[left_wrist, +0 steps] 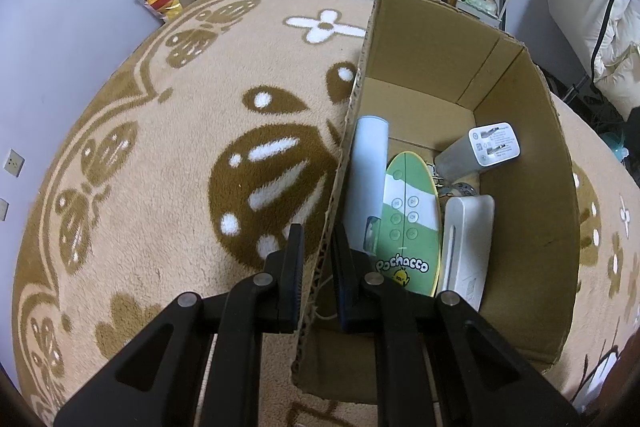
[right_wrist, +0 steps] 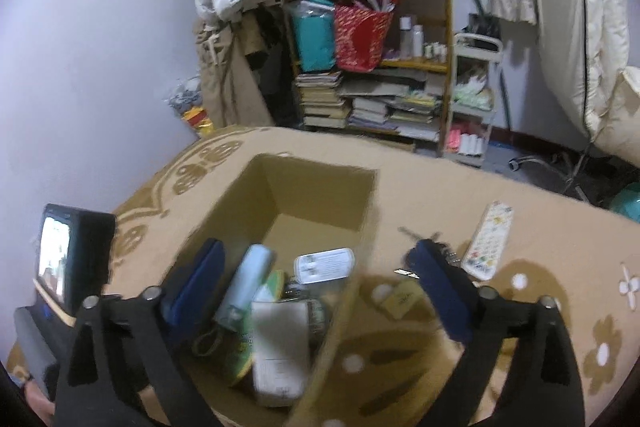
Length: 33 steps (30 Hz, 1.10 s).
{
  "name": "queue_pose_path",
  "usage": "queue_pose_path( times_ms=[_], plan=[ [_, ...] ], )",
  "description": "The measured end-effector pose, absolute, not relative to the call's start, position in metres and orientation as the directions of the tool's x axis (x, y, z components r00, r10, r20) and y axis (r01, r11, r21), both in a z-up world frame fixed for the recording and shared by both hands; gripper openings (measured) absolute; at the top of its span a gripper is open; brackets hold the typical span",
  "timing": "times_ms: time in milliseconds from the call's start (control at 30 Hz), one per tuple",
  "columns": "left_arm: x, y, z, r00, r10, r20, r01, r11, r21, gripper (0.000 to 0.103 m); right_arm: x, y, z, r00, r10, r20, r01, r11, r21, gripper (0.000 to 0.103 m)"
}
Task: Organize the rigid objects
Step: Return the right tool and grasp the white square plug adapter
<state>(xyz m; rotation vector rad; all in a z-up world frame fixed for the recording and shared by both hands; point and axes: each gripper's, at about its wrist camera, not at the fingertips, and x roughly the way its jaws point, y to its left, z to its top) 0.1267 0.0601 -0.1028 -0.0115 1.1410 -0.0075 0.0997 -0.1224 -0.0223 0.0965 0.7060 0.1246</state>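
An open cardboard box (left_wrist: 520, 163) stands on a tan patterned blanket (left_wrist: 160, 147). My left gripper (left_wrist: 318, 239) is shut on the box's left wall, one finger on each side. Inside lie a pale blue cylinder (left_wrist: 368, 171), a green oval Pochacco gadget (left_wrist: 408, 223), a white charger (left_wrist: 478, 151) and a white rectangular device (left_wrist: 466, 247). My right gripper (right_wrist: 316, 263) is open and empty above the box (right_wrist: 320, 187), which shows the same items. On the blanket right of the box lie a white remote (right_wrist: 490, 241), keys (right_wrist: 424, 239) and a small tan card (right_wrist: 402, 299).
A bookshelf (right_wrist: 372, 67) with books, bags and bottles stands behind the bed, with a white trolley (right_wrist: 474, 99) beside it. Hanging coats are at the back. The left gripper's camera unit (right_wrist: 68, 259) shows at the left of the right wrist view.
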Motion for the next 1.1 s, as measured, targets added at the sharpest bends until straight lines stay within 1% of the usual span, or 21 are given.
queue_pose_path(
  times_ms=[133,267,367,533,800,1100],
  plan=[
    [0.127,0.06,-0.103,0.416,-0.013,-0.909,0.001,1.0,-0.013,0.013,0.102,-0.146,-0.027,0.757,0.093,-0.646,-0.019,0.993,0.12,0.103],
    [0.127,0.06,-0.102,0.417,-0.011,-0.909,0.0,1.0,-0.012,0.013,0.103,-0.176,-0.037,0.758,0.022,-0.652,0.091,0.986,0.139,0.103],
    [0.127,0.06,-0.102,0.417,-0.011,-0.909,0.0,1.0,-0.012,0.013,0.105,-0.195,-0.047,0.756,-0.002,-0.654,0.13,0.981,0.147,0.103],
    [0.127,0.059,-0.102,0.418,-0.007,-0.909,0.002,1.0,-0.007,0.013,0.107,-0.214,-0.064,0.748,-0.061,-0.66,0.181,0.977,0.115,0.103],
    [0.126,0.059,-0.102,0.418,-0.002,-0.908,0.006,1.0,0.0,0.013,0.113,-0.234,-0.105,0.712,-0.068,-0.699,0.224,0.965,0.135,0.103],
    [0.126,0.06,-0.103,0.417,-0.004,-0.909,0.005,1.0,-0.002,0.013,0.119,-0.23,-0.134,0.682,-0.054,-0.729,0.212,0.969,0.127,0.103]
  ],
)
